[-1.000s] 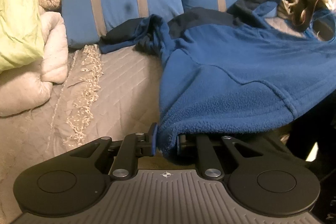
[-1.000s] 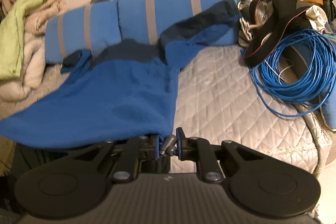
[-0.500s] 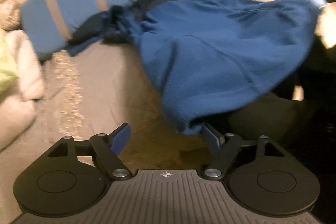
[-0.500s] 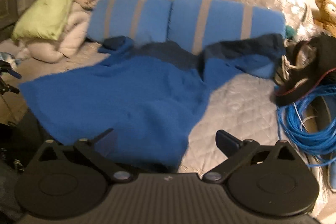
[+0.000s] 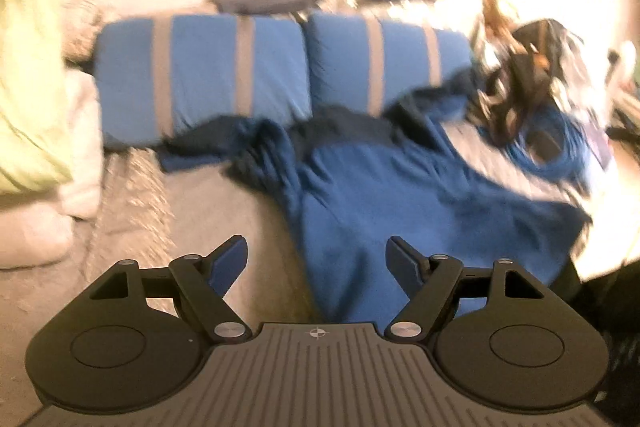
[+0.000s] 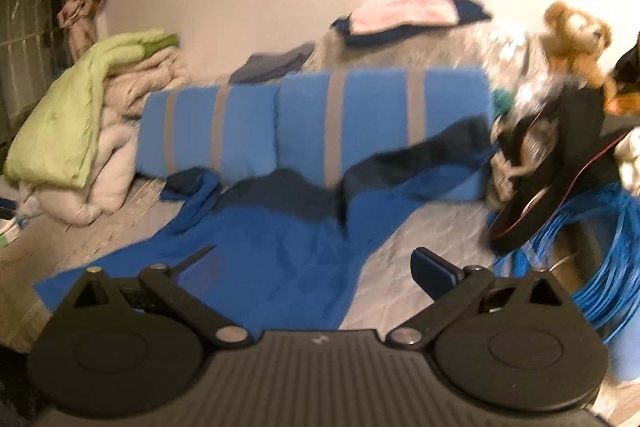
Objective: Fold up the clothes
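Note:
A blue fleece top (image 5: 400, 195) with dark navy shoulders lies spread flat on the grey quilted bed (image 5: 224, 203), collar toward the pillows. One sleeve (image 6: 408, 163) stretches up to the right against a pillow. The other sleeve is bunched at the left (image 5: 264, 151). My left gripper (image 5: 316, 259) hangs open above the hem's left part with nothing between its fingers. In the right wrist view the fleece (image 6: 256, 251) fills the lower left, and my right gripper (image 6: 316, 267) stands wide open above its right edge, holding nothing.
Two blue pillows with grey stripes (image 6: 312, 123) line the back of the bed. A pile of green and cream bedding (image 6: 80, 131) sits at the left. A coil of blue cable (image 6: 580, 259), black bags (image 6: 560, 155) and a teddy bear (image 6: 576, 35) crowd the right side.
Both grippers were shut on the fleece hem a second ago. They let go, opened wide and rose, and the fleece dropped flat onto the bed.

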The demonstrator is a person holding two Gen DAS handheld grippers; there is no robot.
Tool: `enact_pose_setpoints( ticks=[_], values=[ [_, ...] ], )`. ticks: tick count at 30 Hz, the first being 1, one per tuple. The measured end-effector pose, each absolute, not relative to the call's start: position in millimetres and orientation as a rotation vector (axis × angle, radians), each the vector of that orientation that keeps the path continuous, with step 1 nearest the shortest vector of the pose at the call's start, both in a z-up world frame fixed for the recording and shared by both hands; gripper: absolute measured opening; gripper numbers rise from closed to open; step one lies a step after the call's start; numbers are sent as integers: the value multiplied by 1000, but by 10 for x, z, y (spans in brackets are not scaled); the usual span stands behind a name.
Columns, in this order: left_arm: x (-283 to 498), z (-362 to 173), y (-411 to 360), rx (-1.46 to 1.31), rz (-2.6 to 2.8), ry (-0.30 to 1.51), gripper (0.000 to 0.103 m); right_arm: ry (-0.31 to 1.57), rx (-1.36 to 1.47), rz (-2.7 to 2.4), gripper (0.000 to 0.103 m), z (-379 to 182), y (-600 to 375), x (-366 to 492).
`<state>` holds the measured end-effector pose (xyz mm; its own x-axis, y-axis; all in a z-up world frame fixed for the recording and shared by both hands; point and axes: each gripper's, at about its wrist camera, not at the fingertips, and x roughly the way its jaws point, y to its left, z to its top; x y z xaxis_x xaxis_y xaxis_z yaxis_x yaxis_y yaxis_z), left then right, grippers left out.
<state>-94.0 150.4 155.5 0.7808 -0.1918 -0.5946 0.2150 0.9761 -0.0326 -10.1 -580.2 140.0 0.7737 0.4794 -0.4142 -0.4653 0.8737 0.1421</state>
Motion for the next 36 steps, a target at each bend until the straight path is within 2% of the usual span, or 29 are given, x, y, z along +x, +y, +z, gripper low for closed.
enact_pose_setpoints(
  ticks=[14, 26, 36],
  values=[
    [-569, 2309, 1587, -82, -343, 525, 76, 298, 176, 317, 103, 2383, -6504, 441],
    [294, 2569, 1253, -58, -331, 487, 76, 303, 172, 326, 103, 2619, -6352, 1137],
    [720, 2814, 1011, 65, -158, 344, 76, 262, 93, 290, 103, 2775, -6053, 1569]
  ],
)
